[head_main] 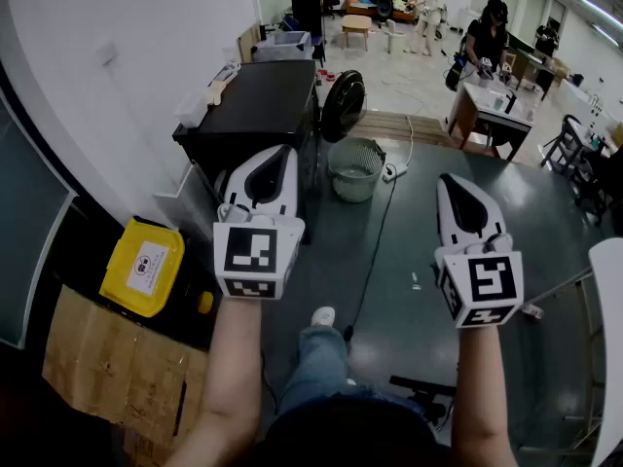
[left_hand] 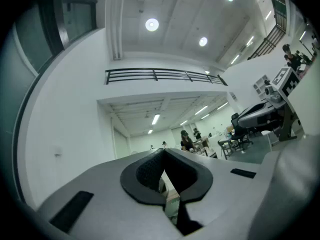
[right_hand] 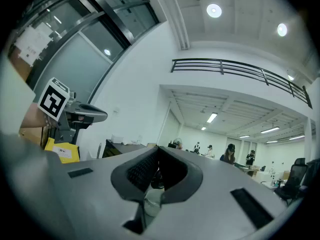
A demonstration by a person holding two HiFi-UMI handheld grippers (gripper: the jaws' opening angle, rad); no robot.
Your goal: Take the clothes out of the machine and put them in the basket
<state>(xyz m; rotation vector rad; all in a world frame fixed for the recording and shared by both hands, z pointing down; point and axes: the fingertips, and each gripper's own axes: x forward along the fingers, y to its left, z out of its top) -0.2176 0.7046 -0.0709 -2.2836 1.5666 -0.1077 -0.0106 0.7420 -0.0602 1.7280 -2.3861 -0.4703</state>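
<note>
Left gripper [head_main: 275, 159]: jaws together, nothing between them.
Right gripper [head_main: 456, 185]: jaws together, nothing between them.
Basket [head_main: 352, 187]: on floor ahead, between grippers — just beside machine.
Machine [head_main: 255, 105]: black — round door [head_main: 343, 105] facing basket.

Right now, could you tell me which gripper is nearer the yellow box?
Left. In the head view the left gripper is just right of the yellow box; the right gripper is far off to its right.
</note>
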